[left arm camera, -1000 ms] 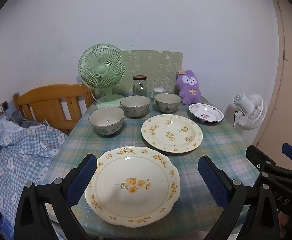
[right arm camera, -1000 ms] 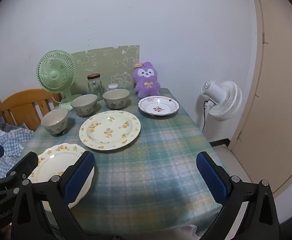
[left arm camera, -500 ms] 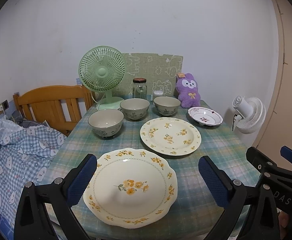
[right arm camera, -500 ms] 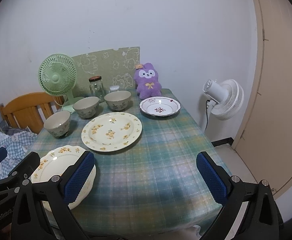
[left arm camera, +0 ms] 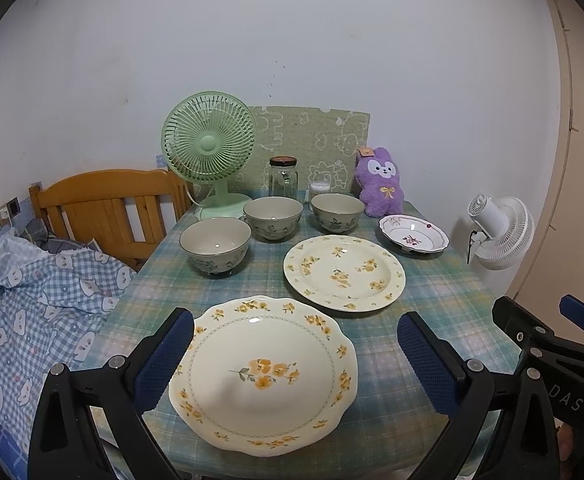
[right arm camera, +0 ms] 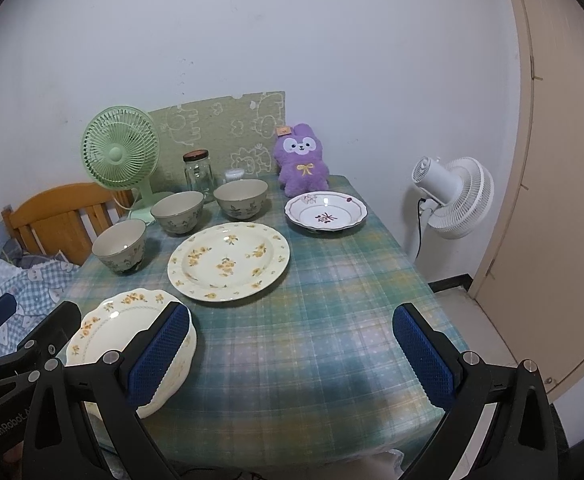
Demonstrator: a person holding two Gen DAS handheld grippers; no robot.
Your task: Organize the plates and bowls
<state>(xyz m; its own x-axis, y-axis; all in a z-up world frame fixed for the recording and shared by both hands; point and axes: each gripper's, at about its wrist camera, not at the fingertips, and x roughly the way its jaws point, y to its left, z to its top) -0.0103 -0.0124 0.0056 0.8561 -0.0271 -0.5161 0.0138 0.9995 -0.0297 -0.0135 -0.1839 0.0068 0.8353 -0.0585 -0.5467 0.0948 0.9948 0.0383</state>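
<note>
A scalloped cream plate with orange flowers (left arm camera: 263,372) lies at the table's near edge, and my left gripper (left arm camera: 296,364) hovers open over it, one finger either side. Beyond it sits a round yellow-flowered plate (left arm camera: 344,272) (right arm camera: 227,260). Three grey-green bowls (left arm camera: 215,244) (left arm camera: 273,218) (left arm camera: 338,212) stand in a row at the back left. A small white dish with a maroon flower (left arm camera: 414,234) (right arm camera: 326,212) rests at the back right. My right gripper (right arm camera: 292,360) is open above bare tablecloth near the front edge, with the scalloped plate (right arm camera: 131,340) to its left.
Along the wall stand a green desk fan (left arm camera: 209,148), a glass jar (left arm camera: 283,178), a purple plush rabbit (left arm camera: 380,184) and a green patterned board. A wooden chair (left arm camera: 107,208) and checked bedding are to the left; a white floor fan (right arm camera: 452,196) stands right of the plaid table (right arm camera: 332,320).
Both cameras have tipped or risen slightly, so the table scene sits a little lower in each view. No dish has moved, and both grippers stay open.
</note>
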